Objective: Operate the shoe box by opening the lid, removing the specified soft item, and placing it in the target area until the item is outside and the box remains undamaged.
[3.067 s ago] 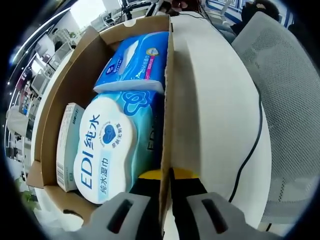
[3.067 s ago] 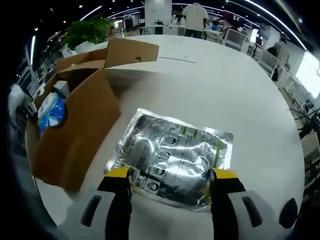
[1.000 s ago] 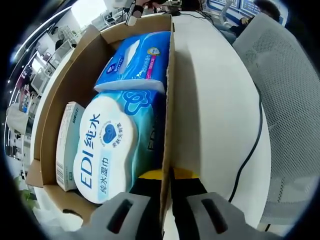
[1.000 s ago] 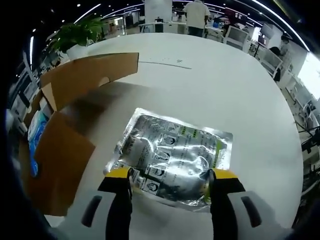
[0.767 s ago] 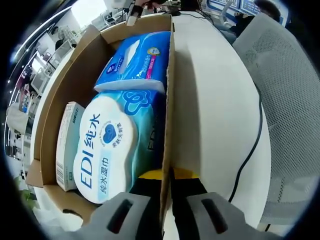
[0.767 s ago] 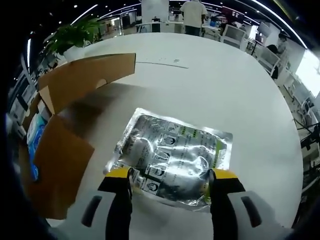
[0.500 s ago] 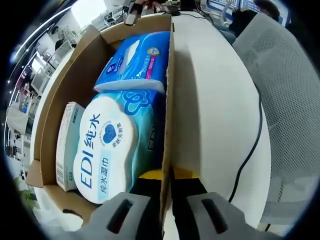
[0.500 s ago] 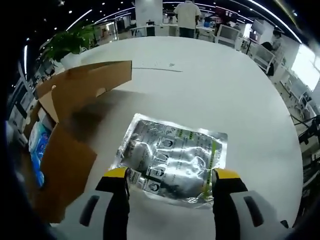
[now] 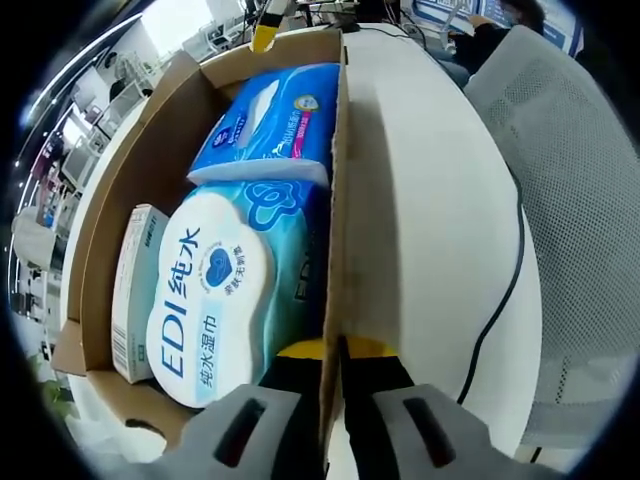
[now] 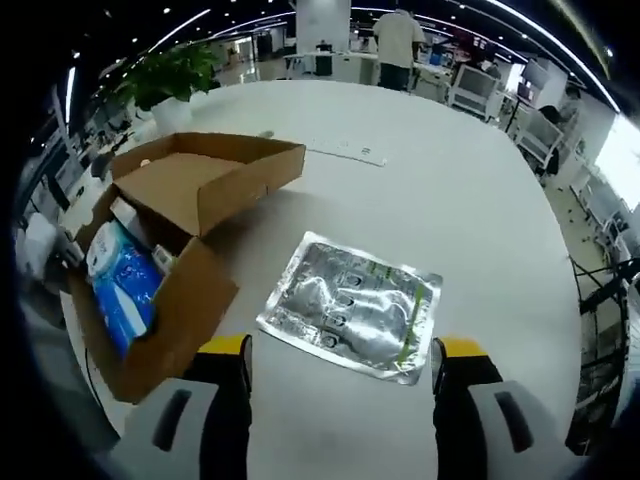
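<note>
Jaws of the left gripper (image 9: 333, 352) pinch the shoe box (image 9: 338, 180) wall; the right gripper (image 10: 340, 350) gapes empty above the silver pouch (image 10: 352, 318) — placing seems done, so probably only letting the wall go gently remains.

Grey tongs (image 10: 339, 360) with yellow tips.

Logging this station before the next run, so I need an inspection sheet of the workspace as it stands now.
Surface: round white table, mostly bare.
Job's things: open brown cardboard shoe box, lid flipped back; flat silver foil pouch lying on the table beside the box.
Clutter: inside the box, a white-and-teal wet-wipes pack, a blue tissue pack and a small white carton.
Grippers: left gripper shut on the box's side wall; right gripper open above the table, holding nothing.
Cables: black cable over the table edge.
Surroundings: grey mesh chair, potted green plant, office desks, a standing person.
</note>
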Action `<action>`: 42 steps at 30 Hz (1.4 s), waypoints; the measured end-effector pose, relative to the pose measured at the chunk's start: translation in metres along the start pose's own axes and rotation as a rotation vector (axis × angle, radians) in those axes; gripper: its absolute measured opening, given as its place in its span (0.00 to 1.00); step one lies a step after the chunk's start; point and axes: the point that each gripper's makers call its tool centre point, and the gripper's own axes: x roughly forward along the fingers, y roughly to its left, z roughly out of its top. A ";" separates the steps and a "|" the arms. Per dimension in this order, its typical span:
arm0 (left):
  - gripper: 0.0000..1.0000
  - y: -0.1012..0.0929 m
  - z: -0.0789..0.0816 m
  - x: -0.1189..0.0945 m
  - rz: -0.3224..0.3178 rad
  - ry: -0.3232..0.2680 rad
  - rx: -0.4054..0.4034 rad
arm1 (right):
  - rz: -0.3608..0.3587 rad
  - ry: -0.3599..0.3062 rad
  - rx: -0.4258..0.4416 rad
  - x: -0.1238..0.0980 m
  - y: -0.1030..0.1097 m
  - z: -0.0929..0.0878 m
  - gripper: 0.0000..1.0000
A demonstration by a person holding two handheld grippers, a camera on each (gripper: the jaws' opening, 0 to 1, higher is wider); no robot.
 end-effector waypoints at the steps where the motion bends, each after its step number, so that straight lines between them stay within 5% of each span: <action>1: 0.02 0.000 0.000 0.000 0.001 0.000 0.000 | -0.008 0.002 -0.040 -0.006 0.001 -0.001 0.64; 11: 0.02 0.000 -0.001 0.000 0.004 -0.002 0.002 | 0.059 -0.044 -0.088 -0.047 0.020 0.003 0.52; 16: 0.02 -0.001 -0.001 -0.001 0.006 -0.003 0.007 | 0.045 -0.036 -0.225 -0.063 0.028 0.008 0.52; 25: 0.02 -0.002 -0.003 -0.003 0.006 -0.004 0.010 | 0.090 -0.028 -0.266 -0.074 0.059 0.004 0.59; 30: 0.02 -0.002 -0.004 -0.003 0.006 -0.004 0.011 | 0.170 -0.020 -0.432 -0.083 0.085 0.012 0.54; 36: 0.02 -0.003 -0.005 -0.003 0.005 -0.005 0.013 | 0.152 0.019 -0.674 -0.086 0.100 0.028 0.52; 42: 0.02 -0.003 -0.004 -0.004 0.006 -0.005 0.013 | 0.168 0.111 -0.919 -0.087 0.108 0.018 0.53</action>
